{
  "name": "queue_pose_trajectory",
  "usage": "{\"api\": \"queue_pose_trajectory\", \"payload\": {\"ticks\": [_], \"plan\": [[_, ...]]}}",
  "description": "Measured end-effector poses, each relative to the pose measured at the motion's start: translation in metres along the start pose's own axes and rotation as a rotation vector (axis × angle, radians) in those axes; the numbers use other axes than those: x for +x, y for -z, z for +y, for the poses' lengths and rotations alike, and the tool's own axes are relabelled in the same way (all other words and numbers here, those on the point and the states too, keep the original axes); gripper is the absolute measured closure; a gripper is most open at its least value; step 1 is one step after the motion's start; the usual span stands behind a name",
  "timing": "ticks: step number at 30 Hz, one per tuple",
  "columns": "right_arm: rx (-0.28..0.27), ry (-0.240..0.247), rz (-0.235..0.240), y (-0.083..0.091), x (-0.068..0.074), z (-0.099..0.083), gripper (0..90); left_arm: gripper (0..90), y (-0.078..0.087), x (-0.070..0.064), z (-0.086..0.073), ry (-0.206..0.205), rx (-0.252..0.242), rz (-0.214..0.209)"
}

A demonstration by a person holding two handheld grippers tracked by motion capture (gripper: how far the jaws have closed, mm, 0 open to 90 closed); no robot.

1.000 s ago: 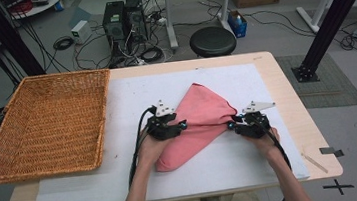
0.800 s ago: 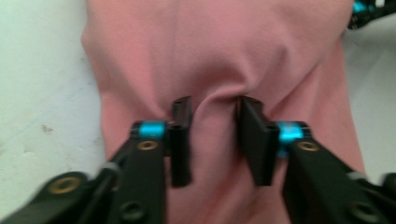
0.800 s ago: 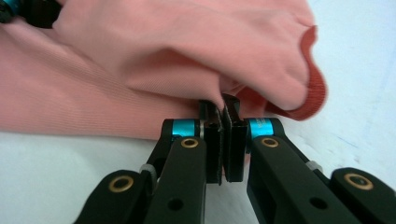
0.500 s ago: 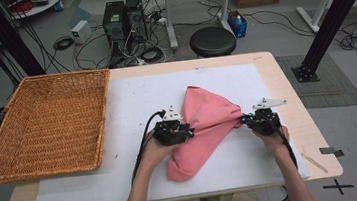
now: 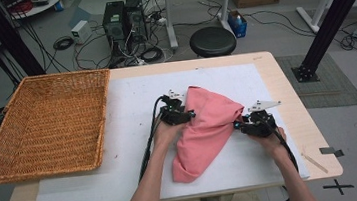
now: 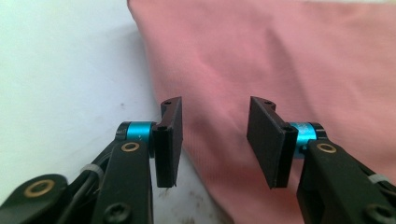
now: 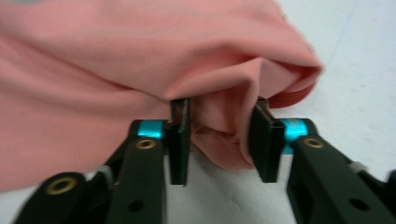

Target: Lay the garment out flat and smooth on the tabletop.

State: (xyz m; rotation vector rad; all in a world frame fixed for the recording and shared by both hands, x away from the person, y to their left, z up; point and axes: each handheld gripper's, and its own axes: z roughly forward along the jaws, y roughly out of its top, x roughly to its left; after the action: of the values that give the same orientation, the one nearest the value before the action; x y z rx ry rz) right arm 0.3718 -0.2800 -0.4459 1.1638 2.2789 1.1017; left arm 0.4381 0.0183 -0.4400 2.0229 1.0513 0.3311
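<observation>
White sheeting (image 5: 135,135) is covering most of the wooden tabletop (image 5: 296,113), and on it a pink cloth (image 5: 207,127) is lying bunched and folded, stretching from a rounded top corner down toward the person's side. Left of the cloth, well apart from it, a wicker basket (image 5: 43,124) is sitting at the tabletop's edge (part of it hanging over). The left tongs (image 6: 214,140) are pressing in at the cloth's left border with the jaws standing wide apart, one pad over the white sheeting, the other over pink fabric, gripping nothing. The right tongs (image 7: 219,140) are sitting at the cloth's right side, jaws partly parted with a hanging fold of the cloth bulging between them; the pads are not clamping it. Beyond the cloth, past the tabletop's far edge, a black stool (image 5: 213,40) is standing on the floor.
</observation>
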Motion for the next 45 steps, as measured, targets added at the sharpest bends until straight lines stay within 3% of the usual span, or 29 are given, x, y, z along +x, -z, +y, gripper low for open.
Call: {"api": "queue_pose_trajectory", "payload": {"ticks": [2,3,4,5,6,9,12,14,16,18,21,24,27,30,32,34,35,37,41,43,44,45], "plan": [[0.006,0.0,0.016,-0.002,0.0,-0.001,77.7,63.0,-0.007,-0.001,-0.004,0.007,0.013,-0.006],[0.015,0.002,0.022,-0.001,0.001,-0.001,81.3,66.9,-0.006,-0.001,-0.004,-0.009,0.015,0.001],[0.016,0.016,0.015,0.0,0.001,-0.002,84.2,77.0,-0.005,-0.001,-0.003,-0.016,0.025,-0.022],[0.015,0.02,0.016,0.001,0.002,-0.002,85.0,85.2,0.002,-0.001,-0.003,-0.042,0.024,-0.013],[0.015,0.02,0.016,0.001,0.002,-0.002,85.0,87.9,0.002,-0.001,-0.003,-0.042,0.024,-0.013],[0.009,0.01,0.001,0.007,-0.002,-0.006,86.0,88.1,0.017,0.001,-0.006,-0.041,-0.011,-0.03],[0.005,0.003,-0.016,0.014,-0.004,-0.012,86.1,88.2,0.041,0.005,-0.015,-0.065,-0.014,-0.03],[0.004,0.003,0.009,0.022,-0.006,-0.018,86.0,88.2,0.056,0.008,-0.024,-0.044,-0.017,-0.071],[0.009,0.014,0.04,0.031,-0.005,-0.023,85.1,88.0,0.066,0.008,-0.032,-0.05,0.002,-0.133],[0.003,0.005,0.07,0.037,-0.005,-0.025,78.0,86.3,0.071,0.01,-0.037,-0.046,0.004,-0.164],[-0.027,-0.033,0.07,0.043,-0.006,-0.019,62.8,65.4,0.07,0.018,-0.032,0.01,-0.065,-0.101],[-0.122,-0.082,0.041,0.046,-0.006,-0.003,56.1,54.7,0.057,0.02,-0.023,0.042,-0.091,-0.077],[-0.117,-0.092,0.005,0.032,-0.008,0.012,54.7,52.6,0.036,0.013,-0.015,0.045,-0.064,-0.07],[-0.012,-0.039,0.012,0.007,-0.004,0.015,56.3,53.9,0.017,0.004,-0.015,0.002,-0.009,-0.08],[0.067,-0.011,0.031,-0.007,0.0,0.011,68.0,64.2,0.01,0.0,-0.019,-0.021,0.009,-0.088],[0.04,0.01,0.037,-0.009,0.004,0.007,78.9,75.3,0.012,0.001,-0.02,-0.039,0.014,-0.079],[0.038,0.02,0.032,-0.008,0.006,0.006,80.7,82.2,0.015,0.002,-0.02,-0.046,0.026,-0.089],[0.04,0.025,0.036,-0.004,0.005,0.005,81.6,86.9,0.022,0.002,-0.023,-0.065,0.055,-0.119],[0.014,0.017,0.046,0.011,0.007,-0.005,80.3,87.4,0.046,-0.013,-0.037,-0.166,0.101,-0.195],[0.016,0.009,0.069,0.017,0.009,-0.012,68.9,87.1,0.057,-0.019,-0.044,-0.192,0.104,-0.227],[0.014,0.0,0.077,0.02,0.01,-0.015,61.0,85.0,0.061,-0.02,-0.045,-0.201,0.094,-0.216],[0.004,-0.014,0.073,0.023,0.008,-0.016,55.7,76.9,0.065,-0.019,-0.044,-0.199,0.062,-0.195]]}}
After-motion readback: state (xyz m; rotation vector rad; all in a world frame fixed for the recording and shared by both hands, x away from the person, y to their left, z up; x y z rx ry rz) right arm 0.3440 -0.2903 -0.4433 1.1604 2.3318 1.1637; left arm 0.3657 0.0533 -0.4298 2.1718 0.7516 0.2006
